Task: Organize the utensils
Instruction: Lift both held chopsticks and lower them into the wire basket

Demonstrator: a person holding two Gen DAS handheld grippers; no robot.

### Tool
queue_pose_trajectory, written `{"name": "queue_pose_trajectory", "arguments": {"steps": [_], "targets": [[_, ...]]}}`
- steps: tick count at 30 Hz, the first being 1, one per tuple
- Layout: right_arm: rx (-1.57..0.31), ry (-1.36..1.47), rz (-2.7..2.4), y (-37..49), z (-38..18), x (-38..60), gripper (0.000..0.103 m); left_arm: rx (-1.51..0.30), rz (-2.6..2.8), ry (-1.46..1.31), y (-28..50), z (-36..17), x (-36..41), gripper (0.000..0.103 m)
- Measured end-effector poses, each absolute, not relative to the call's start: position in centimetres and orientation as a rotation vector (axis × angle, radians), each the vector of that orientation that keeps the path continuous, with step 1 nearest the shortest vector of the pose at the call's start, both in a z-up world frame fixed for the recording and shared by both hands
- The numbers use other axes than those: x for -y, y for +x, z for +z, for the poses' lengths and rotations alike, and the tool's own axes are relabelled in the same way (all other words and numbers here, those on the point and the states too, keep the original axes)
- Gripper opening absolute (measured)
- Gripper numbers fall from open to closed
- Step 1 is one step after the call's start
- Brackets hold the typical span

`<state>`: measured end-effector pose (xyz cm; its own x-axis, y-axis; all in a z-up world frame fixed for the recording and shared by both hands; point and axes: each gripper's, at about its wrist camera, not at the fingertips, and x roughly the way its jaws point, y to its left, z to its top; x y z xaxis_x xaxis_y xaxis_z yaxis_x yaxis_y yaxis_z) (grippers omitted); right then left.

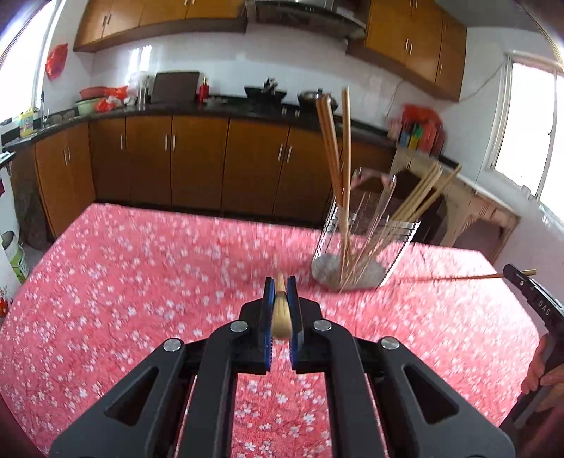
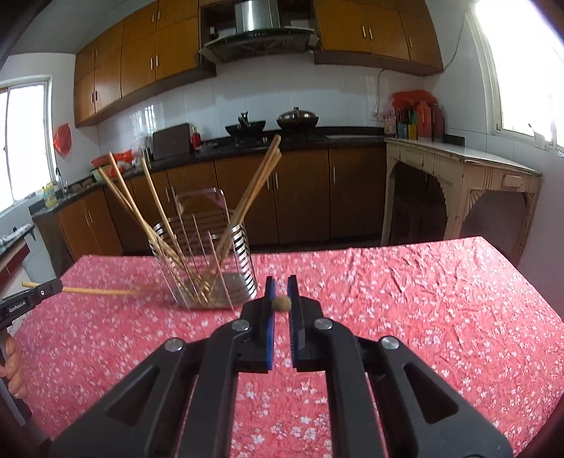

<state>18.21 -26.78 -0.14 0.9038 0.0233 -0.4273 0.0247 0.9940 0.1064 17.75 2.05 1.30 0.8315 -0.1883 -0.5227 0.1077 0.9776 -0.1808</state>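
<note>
You are working over a table (image 2: 440, 299) covered with a creased red cloth printed all over with small white blossoms. Behind it runs a kitchen with glossy brown wooden cabinets (image 2: 299, 197) under a black countertop (image 2: 352, 139), white wall tiles, a steel range hood (image 2: 257, 21), two dark woks (image 2: 298, 118) on the stove and a worn cream-painted side table (image 2: 465, 176) under the window.

On the cloth stands the utensil holder (image 2: 239, 246), a shiny metal caddy with slotted, ribbed walls and a perforated base, its shape blurred in the left wrist view (image 1: 405, 229). Several slim, pale wooden chopsticks (image 2: 262, 169) stand in it, leaning out to both sides.

Your left gripper (image 1: 281, 287) is pressed together on a single chopstick (image 1: 281, 310); you see it end-on between the blue ribbed pads (image 1: 269, 299), round and light-wood in section. In the right wrist view that gripper (image 2: 53, 287) sits at the left edge with the stick (image 2: 98, 291) pointing toward the base of the holder.

Your right gripper (image 2: 281, 287) pinches another chopstick (image 2: 281, 303), seen end-on as a small rounded tan tip between its blue pads (image 2: 292, 299). In the left wrist view it (image 1: 511, 273) holds that long stick (image 1: 458, 278) level just above the cloth, aimed at the holder's base.
</note>
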Motion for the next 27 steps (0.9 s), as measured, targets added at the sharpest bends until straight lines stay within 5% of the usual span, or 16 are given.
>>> {"name": "queue_pose_trajectory", "arguments": {"steps": [27], "targets": [[-0.279, 0.205, 0.090, 18.2, 7.9, 27.1, 0.008, -0.409, -0.173, -0.114, 17.7, 8.4, -0.4, 0.007]]}}
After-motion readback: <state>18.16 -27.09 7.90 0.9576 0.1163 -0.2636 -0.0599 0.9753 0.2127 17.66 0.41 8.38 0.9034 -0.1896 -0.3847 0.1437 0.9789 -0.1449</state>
